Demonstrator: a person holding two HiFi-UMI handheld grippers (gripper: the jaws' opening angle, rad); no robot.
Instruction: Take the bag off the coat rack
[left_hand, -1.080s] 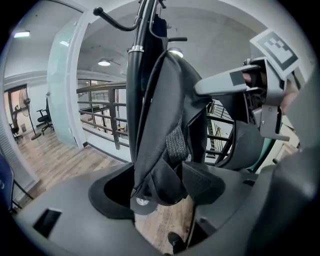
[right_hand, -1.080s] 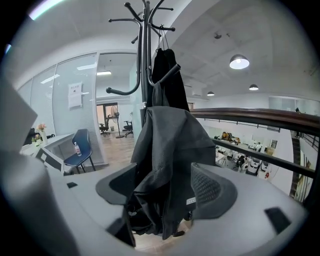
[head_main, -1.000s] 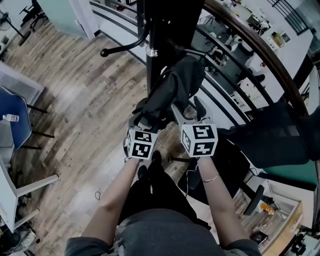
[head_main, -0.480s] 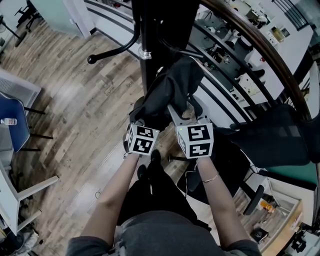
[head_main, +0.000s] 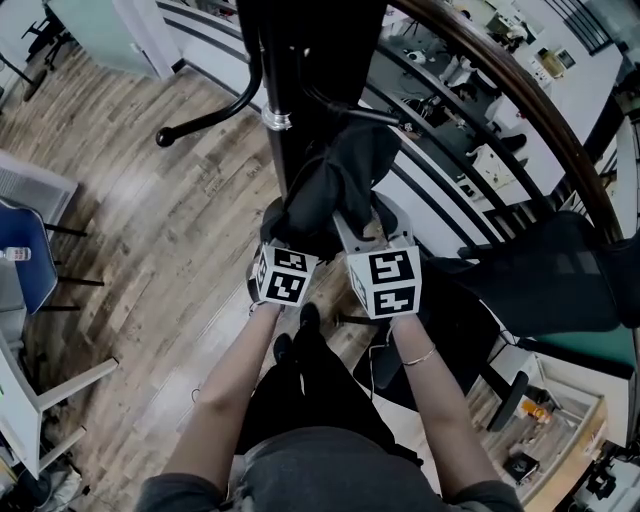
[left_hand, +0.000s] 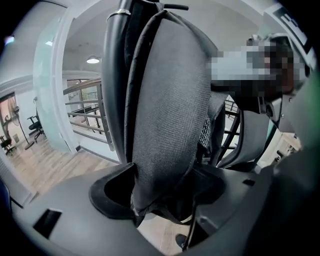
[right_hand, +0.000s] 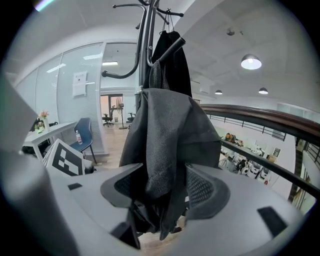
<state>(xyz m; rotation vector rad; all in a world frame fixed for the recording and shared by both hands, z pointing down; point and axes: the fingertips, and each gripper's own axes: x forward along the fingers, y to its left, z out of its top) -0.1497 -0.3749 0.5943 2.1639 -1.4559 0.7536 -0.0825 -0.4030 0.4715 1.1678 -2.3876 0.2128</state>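
A black fabric bag (head_main: 340, 185) hangs down the black coat rack pole (head_main: 290, 100). My left gripper (head_main: 285, 238) is at the bag's lower left. In the left gripper view, the left gripper (left_hand: 162, 195) is shut on bunched fabric of the bag (left_hand: 170, 100). My right gripper (head_main: 355, 225) is at the lower right. Its jaws have just been closing. In the right gripper view, the right gripper (right_hand: 162, 192) stands open around the bag (right_hand: 165, 135), with both pad faces still showing beside the fabric. The top of the bag is hidden.
A curved rack arm (head_main: 210, 115) sticks out to the left. A wooden handrail (head_main: 520, 110) runs along the right with a dark garment (head_main: 545, 275) draped by it. A blue chair (head_main: 25, 245) stands far left. A black coat (right_hand: 172, 55) hangs higher on the rack.
Both grippers have shifted a little to the left and closer to the bag's lower end. The bag still hangs on the rack.
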